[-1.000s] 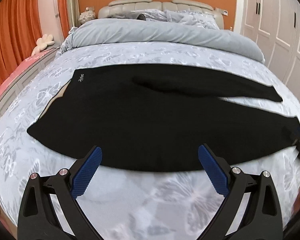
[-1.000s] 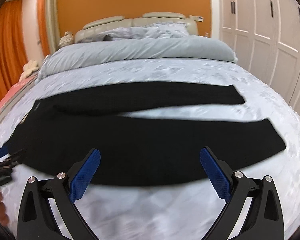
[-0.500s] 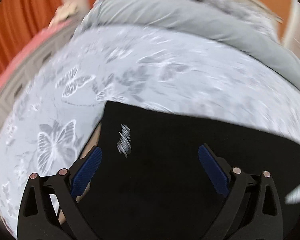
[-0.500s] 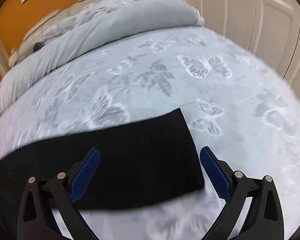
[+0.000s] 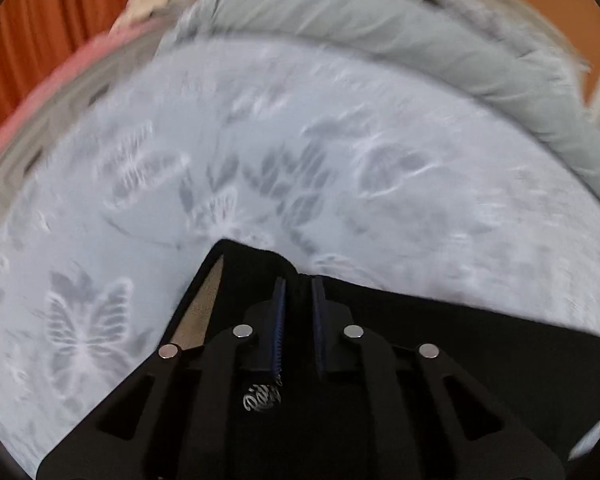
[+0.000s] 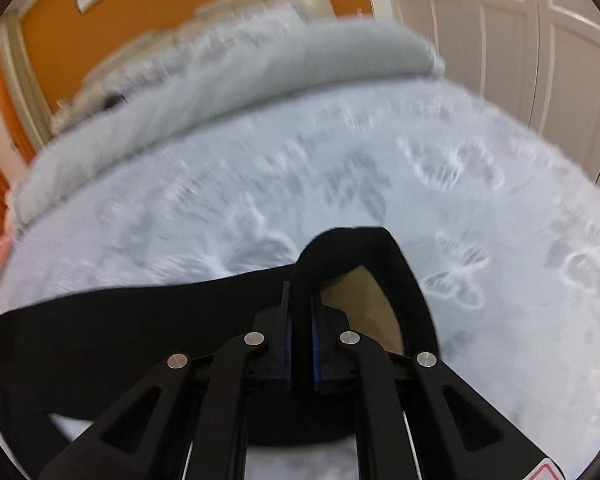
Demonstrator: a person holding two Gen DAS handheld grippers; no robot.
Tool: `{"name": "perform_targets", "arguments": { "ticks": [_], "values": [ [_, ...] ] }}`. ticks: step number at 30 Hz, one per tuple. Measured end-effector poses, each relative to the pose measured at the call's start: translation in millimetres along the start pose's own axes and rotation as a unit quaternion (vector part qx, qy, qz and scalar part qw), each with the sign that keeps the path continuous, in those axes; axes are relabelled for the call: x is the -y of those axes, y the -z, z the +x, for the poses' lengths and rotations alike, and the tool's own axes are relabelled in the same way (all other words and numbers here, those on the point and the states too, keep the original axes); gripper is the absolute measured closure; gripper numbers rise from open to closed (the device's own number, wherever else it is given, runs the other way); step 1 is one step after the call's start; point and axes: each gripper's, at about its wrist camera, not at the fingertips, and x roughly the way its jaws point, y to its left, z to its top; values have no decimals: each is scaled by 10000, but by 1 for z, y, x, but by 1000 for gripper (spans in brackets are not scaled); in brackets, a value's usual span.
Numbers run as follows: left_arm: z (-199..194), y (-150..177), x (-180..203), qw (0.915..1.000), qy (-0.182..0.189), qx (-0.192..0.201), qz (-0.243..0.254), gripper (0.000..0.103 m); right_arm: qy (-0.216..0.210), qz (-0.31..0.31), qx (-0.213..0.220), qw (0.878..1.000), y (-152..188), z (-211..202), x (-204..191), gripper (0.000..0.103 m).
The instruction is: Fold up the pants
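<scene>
The black pants point(image 5: 440, 344) lie on the bed. My left gripper point(image 5: 299, 280) is shut on the far waistband corner, and a tan lining point(image 5: 200, 312) shows at its left. A small silver logo point(image 5: 260, 396) sits below the fingers. In the right wrist view my right gripper point(image 6: 300, 296) is shut on the hem of the far leg of the pants point(image 6: 120, 332). The cuff point(image 6: 360, 240) curls up over the fingers and shows its tan inside point(image 6: 368, 304).
The bed sheet point(image 5: 340, 160) is pale blue with butterfly prints. A rolled grey duvet point(image 5: 420, 44) lies across the far end. Orange curtains point(image 5: 40, 40) hang at the left. White wardrobe doors point(image 6: 540, 60) stand at the right.
Both grippers were open above the pants. They have dropped onto the far edge and shut, the left on the waistband corner, the right on the leg hem.
</scene>
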Motion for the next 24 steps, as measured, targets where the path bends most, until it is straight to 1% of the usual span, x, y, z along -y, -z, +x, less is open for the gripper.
{"name": "perform_targets", "arguments": {
  "ticks": [1, 2, 3, 4, 5, 6, 7, 8, 9, 10, 12, 13, 14, 15, 16, 17, 18, 19, 20, 21, 22, 23, 24],
  "values": [
    [-21, 5, -4, 9997, 206, 141, 15, 92, -166, -82, 234, 9996, 2, -28, -2, 97],
    [-51, 15, -14, 9980, 538, 334, 18, 92, -266, -156, 380, 9988, 4, -48, -2, 97],
    [-73, 24, -23, 9965, 726, 425, 8, 92, -412, -248, 518, 9975, 8, -70, -3, 97],
    [-97, 37, -35, 9945, 920, 508, 16, 92, -549, -470, 674, 9951, 19, -101, -3, 97],
    [-115, 48, -44, 9935, 993, 552, 50, 92, -552, -634, 734, 9938, 28, -119, -4, 97],
    [-132, 62, -53, 9929, 1016, 604, 108, 103, -552, -763, 760, 9927, 36, -133, -3, 97],
    [-154, 83, -69, 9933, 915, 699, 137, 103, -512, -935, 733, 9916, 51, -149, 1, 97],
    [-165, 98, -86, 9933, 912, 698, 82, 103, -428, -1057, 633, 9915, 66, -158, 7, 97],
    [-169, 110, -100, 9936, 945, 612, -40, 103, -370, -1079, 471, 9924, 82, -161, 17, 97],
    [-169, 127, -117, 9947, 914, 433, -172, 103, -309, -1097, 321, 9930, 96, -160, 23, 97],
    [-158, 155, -141, 9978, 600, 141, -260, 103, -92, -1219, -108, 9924, 126, -153, 35, 96],
    [-149, 174, -152, 9983, 482, -117, -302, 103, 110, -1264, -357, 9913, 142, -146, 42, 92],
    [-145, 186, -158, 9971, 562, -292, -426, 103, 245, -1248, -473, 9907, 155, -143, 46, 87],
    [-141, 198, -165, 9934, 811, -467, -658, 102, 335, -1163, -495, 9914, 163, -143, 50, 74],
    [-139, 206, -166, 9875, 1114, -579, -950, 100, 449, -997, -385, 9933, 170, -151, 53, 65],
    [-140, 208, -164, 9844, 1270, -570, -1076, 99, 517, -852, -221, 9948, 172, -161, 54, 61],
    [-141, 206, -157, 9808, 1451, -535, -1192, 91, 521, -682, -18, 9963, 173, -174, 53, 55],
    [-141, 202, -149, 9780, 1587, -507, -1259, 74, 493, -568, 129, 9971, 174, -184, 52, 53],
    [-139, 194, -137, 9729, 1797, -490, -1370, 59, 433, -438, 294, 9977, 173, -196, 50, 51],
    [-133, 185, -127, 9691, 1893, -495, -1504, 23, 381, -360, 387, 9979, 174, -205, 48, 49],
    [-128, 177, -118, 9658, 1937, -452, -1661, 5, 287, -269, 504, 9980, 174, -216, 43, 49],
    [-118, 170, -106, 9634, 1915, -445, -1823, 5, 196, -212, 574, 9979, 175, -224, 38, 48],
    [-103, 160, -95, 9607, 1903, -582, -1937, 5, 130, -174, 594, 9980, 179, -230, 35, 48]
  ]
}}
